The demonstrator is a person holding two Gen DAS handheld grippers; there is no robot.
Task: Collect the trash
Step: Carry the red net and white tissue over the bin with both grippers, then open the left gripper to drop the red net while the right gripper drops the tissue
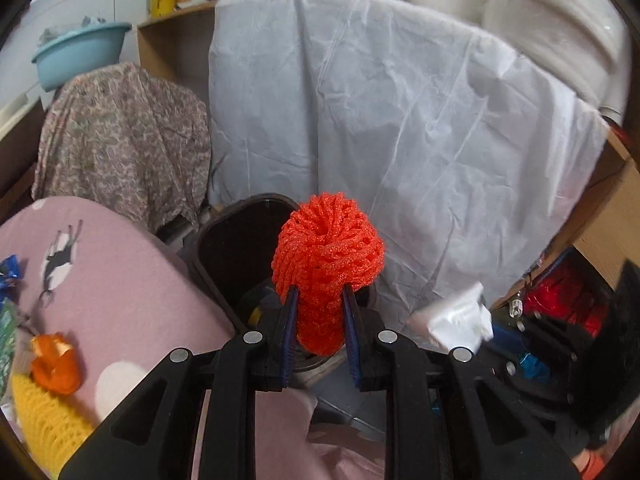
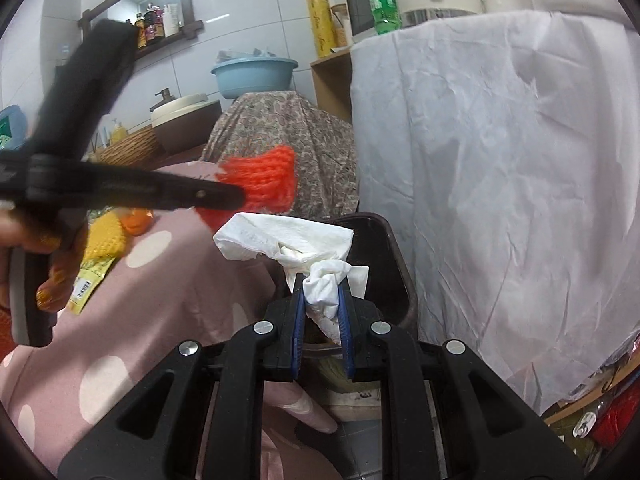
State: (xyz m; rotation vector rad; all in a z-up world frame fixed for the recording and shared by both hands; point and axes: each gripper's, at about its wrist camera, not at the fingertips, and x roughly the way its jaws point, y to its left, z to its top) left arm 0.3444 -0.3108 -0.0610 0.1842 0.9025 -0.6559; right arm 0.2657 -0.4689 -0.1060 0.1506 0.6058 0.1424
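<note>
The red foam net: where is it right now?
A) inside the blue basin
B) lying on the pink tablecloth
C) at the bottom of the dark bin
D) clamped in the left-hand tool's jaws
D: the red foam net sits squeezed between the left gripper's jaws, held above the dark bin.

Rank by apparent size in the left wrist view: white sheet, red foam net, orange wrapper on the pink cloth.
1. white sheet
2. red foam net, though it sits nearest the camera, which inflates it
3. orange wrapper
</note>
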